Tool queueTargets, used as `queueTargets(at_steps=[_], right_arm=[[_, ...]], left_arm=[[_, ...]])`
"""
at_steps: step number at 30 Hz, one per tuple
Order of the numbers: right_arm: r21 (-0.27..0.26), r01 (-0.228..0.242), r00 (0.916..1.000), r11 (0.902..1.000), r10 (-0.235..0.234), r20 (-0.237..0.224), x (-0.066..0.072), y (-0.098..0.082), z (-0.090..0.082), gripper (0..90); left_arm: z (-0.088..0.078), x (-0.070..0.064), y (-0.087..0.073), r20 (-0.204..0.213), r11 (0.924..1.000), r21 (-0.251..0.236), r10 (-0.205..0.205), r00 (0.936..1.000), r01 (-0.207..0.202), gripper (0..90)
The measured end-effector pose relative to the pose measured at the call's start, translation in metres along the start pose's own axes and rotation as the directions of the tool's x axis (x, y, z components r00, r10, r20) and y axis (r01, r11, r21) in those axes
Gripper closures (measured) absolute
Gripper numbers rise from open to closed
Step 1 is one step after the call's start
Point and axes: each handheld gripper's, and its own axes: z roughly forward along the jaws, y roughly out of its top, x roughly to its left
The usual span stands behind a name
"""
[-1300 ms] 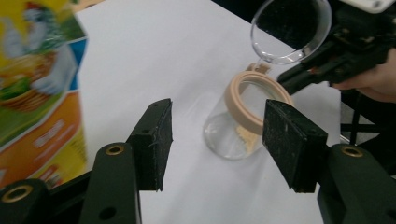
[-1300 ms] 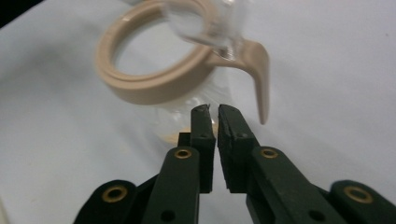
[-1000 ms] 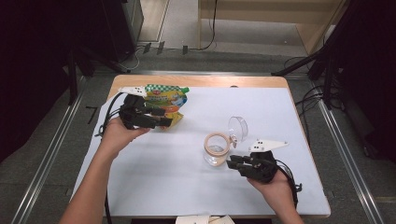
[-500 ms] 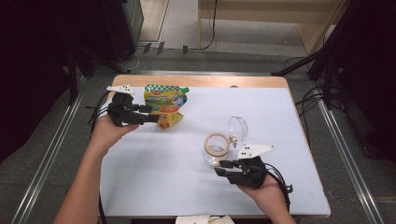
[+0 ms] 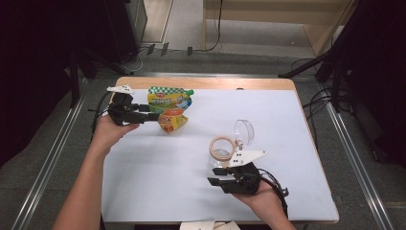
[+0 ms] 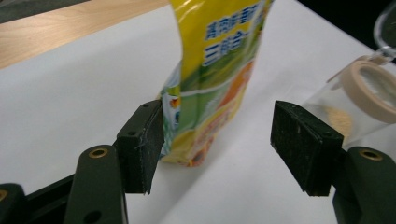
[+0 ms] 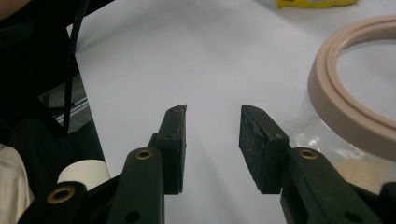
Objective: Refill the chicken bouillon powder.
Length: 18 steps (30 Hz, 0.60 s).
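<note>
Left hand-held gripper shifted toward 9 o'clock; right hand-held gripper backed off, jaws opening.
Yellow-green foil pouch stands at table 11 o'clock, loosely between the left's spread jaws; clear plastic jar right of centre, the right's jaws empty.

A white sheet covers the wooden table, leaving bare wood at 12 o'clock. Grey floor surrounds it. A pale wooden shelf unit stands at 1 o'clock; dark equipment at 10 o'clock.
</note>
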Motion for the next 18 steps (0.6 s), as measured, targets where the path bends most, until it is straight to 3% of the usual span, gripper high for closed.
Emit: queueTargets(at_steps=[5,10,16,18], right_arm=[[0.003,0.012,0.9998,0.9999,-0.011,-0.019,0.003,0.005,0.008,59.4],[-0.020,0.017,0.9987,0.9996,-0.018,-0.048,0.008,0.016,0.020,56.0],[-0.036,0.093,0.9933,0.9950,-0.095,-0.065,0.020,0.031,0.038,52.6],[-0.032,0.096,0.9929,0.9949,-0.098,-0.067,0.020,0.033,0.041,52.4]], left_arm=[[0.017,0.000,0.005,-0.002,0.9995,0.018,0.027,0.9996,-0.027,35.8],[0.032,0.000,0.006,0.013,0.9997,0.019,0.016,0.9998,-0.016,40.4],[0.041,-0.004,0.008,0.014,0.9994,0.006,0.035,0.9993,-0.035,48.8],[0.042,-0.004,0.009,0.015,0.9997,-0.001,0.026,0.9995,-0.026,49.7]])
